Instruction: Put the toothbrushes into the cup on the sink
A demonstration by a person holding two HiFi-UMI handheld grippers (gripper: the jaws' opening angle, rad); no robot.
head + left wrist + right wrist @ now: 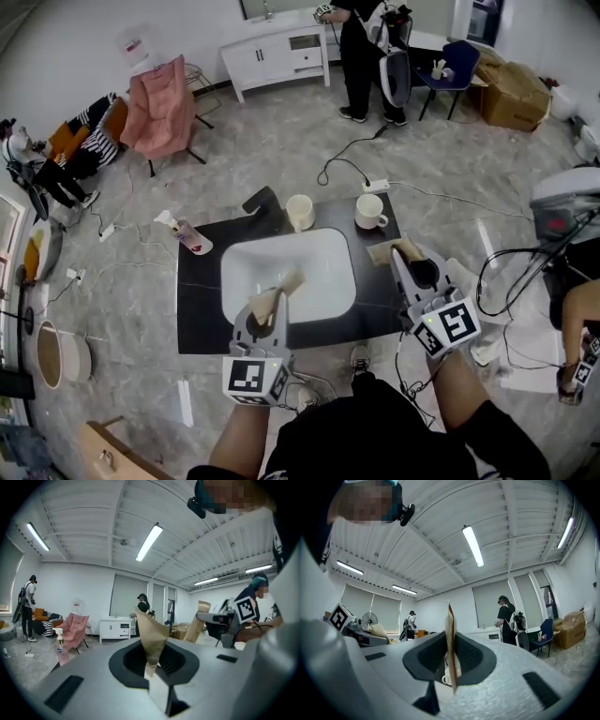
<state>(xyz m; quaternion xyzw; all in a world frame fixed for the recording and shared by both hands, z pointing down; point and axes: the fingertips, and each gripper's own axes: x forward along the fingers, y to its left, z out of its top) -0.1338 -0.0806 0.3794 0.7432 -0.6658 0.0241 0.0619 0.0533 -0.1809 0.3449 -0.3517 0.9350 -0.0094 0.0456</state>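
Carrying judged in hand: a brown packet, likely a wrapped toothbrush, is pinched in the left gripper over the sink, a second packet in the right gripper. Next, one of the cups behind must be reached.

I'm seeing a staged recording lab, not a real bathroom: the black worktop with its sink stands alone mid-floor, cables and a power strip just beyond it. On the far side, another person stands between a white cabinet and cardboard boxes.
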